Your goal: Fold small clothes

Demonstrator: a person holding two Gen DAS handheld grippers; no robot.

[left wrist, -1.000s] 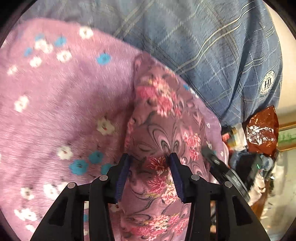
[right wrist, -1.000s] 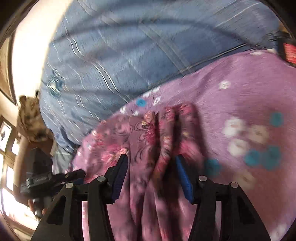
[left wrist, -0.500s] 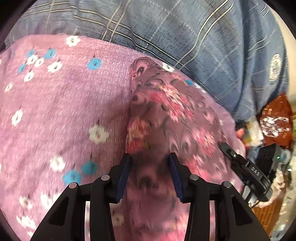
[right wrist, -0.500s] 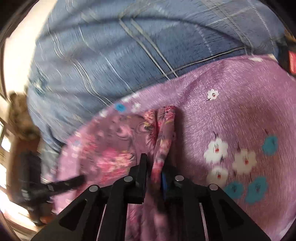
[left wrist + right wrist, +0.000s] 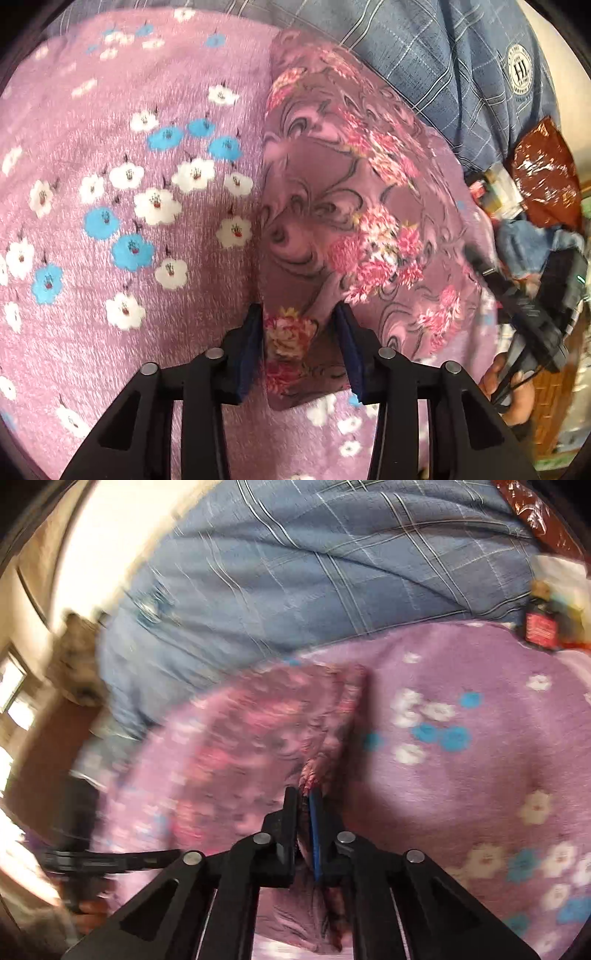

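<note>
A small mauve garment with pink flowers [image 5: 343,206] lies on a purple fleece blanket [image 5: 129,221]. My left gripper [image 5: 300,336] stands open over the garment's near corner, with the cloth lying between the fingers. In the right wrist view the same garment [image 5: 258,738] is blurred. My right gripper [image 5: 304,805] is shut on its bunched right edge and holds a fold of it. The right gripper also shows at the right edge of the left wrist view [image 5: 532,314].
The blanket [image 5: 461,775] has white and blue flowers. A person in a blue plaid shirt [image 5: 443,55] sits right behind the garment. A brown foil bag [image 5: 543,173] and clutter lie at the right. A red-labelled item [image 5: 539,631] lies at the blanket's far right.
My right gripper closed on the garment's bunched edge and holds it. The garment spread out flatter, and my left gripper drew back to its near corner, still open.
</note>
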